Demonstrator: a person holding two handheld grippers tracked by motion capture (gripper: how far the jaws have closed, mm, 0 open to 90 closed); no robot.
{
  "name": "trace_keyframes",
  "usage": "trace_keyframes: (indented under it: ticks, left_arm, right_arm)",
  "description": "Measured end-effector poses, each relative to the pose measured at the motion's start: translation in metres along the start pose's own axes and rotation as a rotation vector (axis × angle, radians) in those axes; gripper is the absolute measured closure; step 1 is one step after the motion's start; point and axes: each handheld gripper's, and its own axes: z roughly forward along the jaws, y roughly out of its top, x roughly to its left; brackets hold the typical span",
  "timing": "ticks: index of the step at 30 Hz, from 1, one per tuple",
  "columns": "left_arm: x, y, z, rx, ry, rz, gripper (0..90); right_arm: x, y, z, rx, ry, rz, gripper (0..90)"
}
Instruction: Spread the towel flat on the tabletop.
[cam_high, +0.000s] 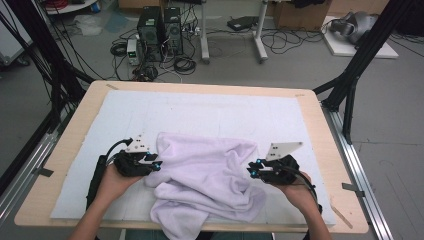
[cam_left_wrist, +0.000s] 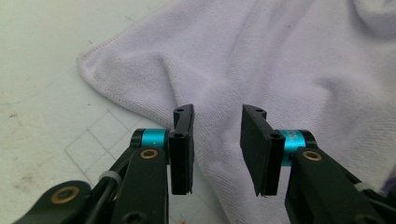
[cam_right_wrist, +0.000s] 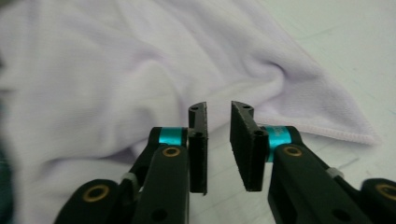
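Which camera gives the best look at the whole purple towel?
The high view: it shows the whole crumpled towel on the white mat, between both grippers. The left gripper view shows one hemmed corner beyond its open jaws; the right gripper view shows another corner and folds.

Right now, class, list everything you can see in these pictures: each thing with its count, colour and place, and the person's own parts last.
towel: one, pale lilac, crumpled at the near middle of the table, between the two claws.
mat: one, white, covering most of the tabletop under the towel.
table: one, light wood, its rim showing around the mat.
computer towers: two, black, on the floor beyond the table.
cables: many, black, strewn over the grey floor.
frame posts: black, slanting at both far sides of the table.
left claw: one, black with teal accents, open, at the towel's left edge.
right claw: one, same colours, open, at the towel's right edge.
hands: two, holding the claws.
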Motion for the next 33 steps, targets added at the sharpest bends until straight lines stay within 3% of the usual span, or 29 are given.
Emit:
trace_keyframes:
  ticks: [5, 6, 8, 12, 14, 19, 22, 25, 27, 30, 31, 33]
  left_arm:
    - [0.002, -0.003, 0.015, 0.076, -0.008, 0.002, 69.2]
    - [0.003, -0.003, 0.016, 0.080, -0.013, 0.001, 69.0]
    - [0.002, -0.003, 0.017, 0.078, -0.014, 0.009, 69.0]
    - [0.000, -0.003, 0.019, 0.082, -0.020, 0.017, 72.4]
    - [0.000, -0.003, 0.020, 0.080, -0.019, 0.015, 73.0]
    - [-0.001, -0.003, 0.018, 0.082, -0.010, 0.020, 72.6]
    - [-0.001, -0.002, 0.015, 0.071, -0.004, 0.027, 73.1]
    - [-0.001, -0.001, 0.011, 0.033, 0.011, 0.038, 83.2]
    - [0.000, 0.000, 0.009, 0.013, 0.013, 0.031, 84.4]
    - [0.004, 0.001, 0.010, 0.001, 0.011, 0.002, 81.4]
    - [0.006, 0.002, 0.012, 0.004, 0.022, -0.016, 75.2]
    - [0.010, 0.002, 0.017, 0.019, 0.001, -0.054, 67.2]
  right_arm:
    - [-0.018, 0.000, 0.042, 0.084, -0.007, 0.023, 74.4]
    - [-0.018, -0.001, 0.049, 0.116, -0.003, 0.026, 73.6]
    - [-0.018, -0.002, 0.056, 0.123, 0.014, 0.034, 72.7]
    - [-0.013, 0.002, 0.057, 0.085, 0.017, 0.025, 85.6]
    - [-0.012, 0.006, 0.057, 0.051, 0.033, 0.027, 87.6]
    - [-0.008, 0.013, 0.066, 0.075, 0.058, 0.016, 87.9]
    - [-0.009, 0.016, 0.059, 0.035, 0.030, 0.016, 87.7]
    - [-0.020, 0.013, 0.055, 0.041, -0.021, 0.057, 86.8]
    - [-0.025, 0.010, 0.058, 0.066, -0.054, 0.076, 83.1]
    - [-0.032, 0.006, 0.067, 0.104, -0.065, 0.113, 77.5]
    - [-0.033, 0.005, 0.070, 0.115, -0.062, 0.119, 77.2]
    - [-0.036, 0.003, 0.072, 0.104, -0.048, 0.142, 78.3]
